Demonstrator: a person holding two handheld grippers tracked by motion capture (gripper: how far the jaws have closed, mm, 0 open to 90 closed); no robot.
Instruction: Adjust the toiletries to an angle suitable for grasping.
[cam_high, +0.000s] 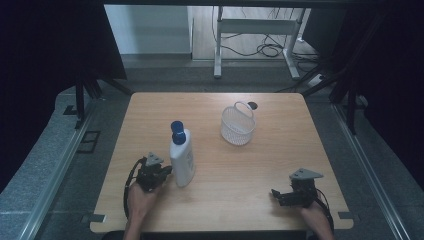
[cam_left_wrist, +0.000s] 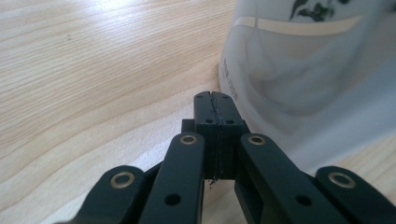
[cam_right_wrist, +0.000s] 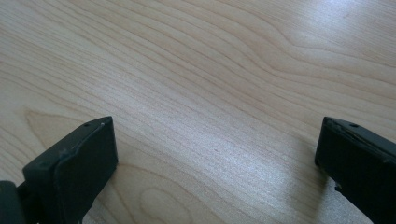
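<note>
The left tongs (cam_high: 164, 171) are sitting clenched, jaws pressed flat together with nothing between them, and the white bottle with the blue cap (cam_high: 181, 155) is standing upright just beside their tips, apparently close enough to touch, though contact cannot be confirmed. The right tongs (cam_high: 278, 195) are resting released, jaws spread wide over bare counter (cam_high: 225, 200), well apart from the bottle. The white mesh basket (cam_high: 238, 124) is waiting beyond both tongs, nearer the far edge.

Judging from this, the work is barely starting: the bottle is not being held, and with shut jaws the left tongs look to be nudging or lining up rather than taking hold. A grasp and any carry toward the basket are left.

The left gripper view is revealing the closed seam of the jaws and the bottle's lower wall (cam_left_wrist: 317, 84) looming to their right; the high view is supplying the upright pose, cap and basket. The right gripper view is showing the wide gap over wood grain.
</note>
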